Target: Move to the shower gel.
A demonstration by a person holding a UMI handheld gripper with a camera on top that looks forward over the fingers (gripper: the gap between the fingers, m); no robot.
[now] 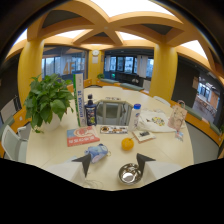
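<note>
- While the gripper (114, 161) hangs above the near end of the pale round worktop (165, 150), its dark fingers are seen spread apart with nothing between them.
- What is judged to be the shower gel, a dark upright bottle with a black cap (90, 111), is found well beyond the fingers, beside a tall white-and-green carton (79, 98) and a leafy green potted plant (46, 102).
- A forward approach angled slightly left is advised, with the fingers kept apart.
- Enough height should be kept over the small round steel bowl (129, 173), the orange fruit (127, 144) and the red-and-white booklet (82, 136).
</note>
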